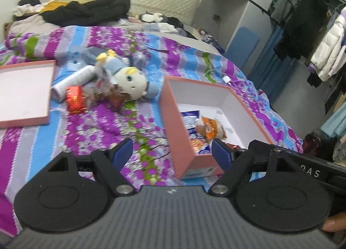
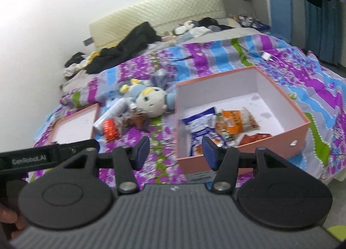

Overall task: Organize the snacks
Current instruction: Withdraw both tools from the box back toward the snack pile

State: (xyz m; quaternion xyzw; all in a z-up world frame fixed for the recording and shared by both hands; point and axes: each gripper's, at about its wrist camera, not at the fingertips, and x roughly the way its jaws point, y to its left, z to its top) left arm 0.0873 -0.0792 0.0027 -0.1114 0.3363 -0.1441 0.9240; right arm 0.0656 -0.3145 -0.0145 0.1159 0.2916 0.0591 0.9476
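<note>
**Between picks, both hands empty**

Left wrist view: my left gripper [image 1: 172,153] stands wide open with nothing between its fingers, held above the bed [image 1: 97,132]. The box [image 1: 186,132] sits toward the bed's right edge, a few packets already inside against its near wall. The loose snacks, a red packet [image 1: 74,99] among them, lie mid-bed in a heap with a plush toy [image 1: 129,80] and a white tube [image 1: 72,81]. The lid [image 1: 23,93] rests near the left edge. I judge I am between picks: some snacks boxed, the heap yet to clear.

Right wrist view: my right gripper [image 2: 174,153] is about half open and empty too, poised over the box's near-left corner. Bare quilt runs between box and heap, so reaching across is free. The next move calls for dropping onto the red packet without catching the toy, which touches the heap; the box's far half is open floor.
</note>
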